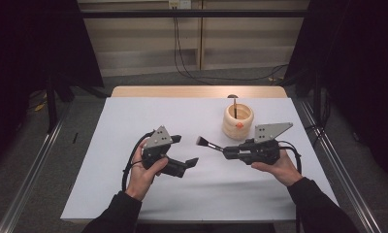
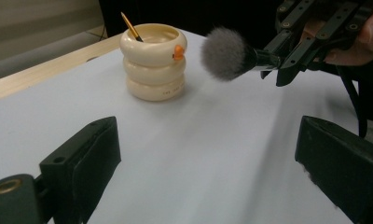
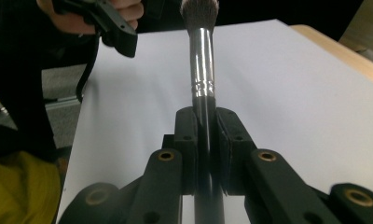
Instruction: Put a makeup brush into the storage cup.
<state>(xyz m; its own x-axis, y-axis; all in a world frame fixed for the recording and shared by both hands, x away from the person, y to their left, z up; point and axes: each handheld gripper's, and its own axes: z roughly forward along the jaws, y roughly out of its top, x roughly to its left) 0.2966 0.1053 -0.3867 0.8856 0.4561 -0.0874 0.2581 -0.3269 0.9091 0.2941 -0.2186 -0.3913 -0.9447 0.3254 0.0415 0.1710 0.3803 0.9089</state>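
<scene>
Black jaws of the right gripper point(image 3: 207, 140) were seen closest in the right gripper view, closed tight on the dark handle of a brush point(image 3: 201, 60), with the silver ferrule and grey bristles running straight up to twelve o'clock. In the high view the right gripper point(image 1: 227, 154) was held level above the white sheet point(image 1: 134, 121), and the brush point(image 1: 207, 143) was pointed to about ten o'clock, across toward the left gripper point(image 1: 187, 151).

The left gripper point(image 2: 208, 154) was held wide open, with nothing between its jaws.

A ringed cream cup point(image 1: 238, 121) was stood upright on the sheet, at about one o'clock from the brush tip and near it, closer to the right hand point(image 1: 279, 167) than to the left hand point(image 1: 143, 172). A thin stick point(image 2: 131, 28) was already leaned inside the cup point(image 2: 154, 60). The brush's long axis was judged to lie almost level, so the coming move, if the brush was meant for the cup, was judged to turn on tipping that axis upright and carrying it back toward one o'clock over the mouth.

The brush's handle end was hidden inside the jaws. Small lettering on the lowest ring and the orange mark point(image 2: 178, 51) near the rim could not be made out, nor could the cup's inside be seen.
</scene>
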